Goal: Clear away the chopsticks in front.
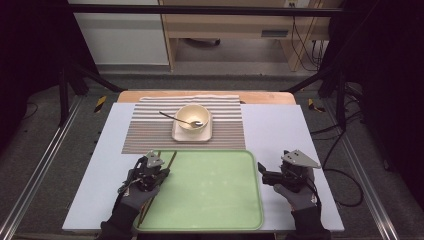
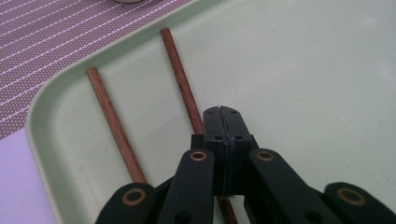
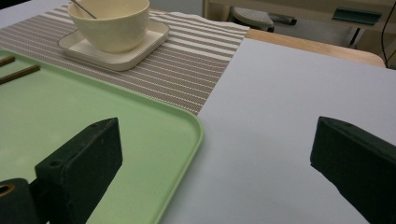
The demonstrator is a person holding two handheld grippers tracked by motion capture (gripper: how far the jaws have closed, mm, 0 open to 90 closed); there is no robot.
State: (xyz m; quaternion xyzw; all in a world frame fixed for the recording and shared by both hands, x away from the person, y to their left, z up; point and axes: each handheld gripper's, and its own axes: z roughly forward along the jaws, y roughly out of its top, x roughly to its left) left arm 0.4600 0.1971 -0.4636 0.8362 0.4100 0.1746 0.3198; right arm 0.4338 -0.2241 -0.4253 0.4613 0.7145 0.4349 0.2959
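Observation:
A pale green tray (image 1: 210, 190) lies at the table's near edge. Two brown chopsticks (image 2: 114, 123) lie along its left side, roughly parallel, and their far ends (image 3: 18, 73) show in the right gripper view. My left gripper (image 1: 165, 172) is shut, its closed tips (image 2: 221, 112) just over the inner chopstick (image 2: 180, 77), which runs on beneath the jaws. At the tray's right rim my right gripper (image 1: 262, 176) stands wide open (image 3: 215, 154) with nothing between its fingers (image 3: 84, 158), one on the tray side and one over the bare table.
Behind the tray, a striped placemat (image 1: 150, 130) carries a square cream plate (image 1: 192, 136) with a cream bowl (image 1: 193, 117) on it and a metal spoon (image 1: 180, 120) resting in the bowl. The white tabletop (image 1: 280, 130) extends to the right.

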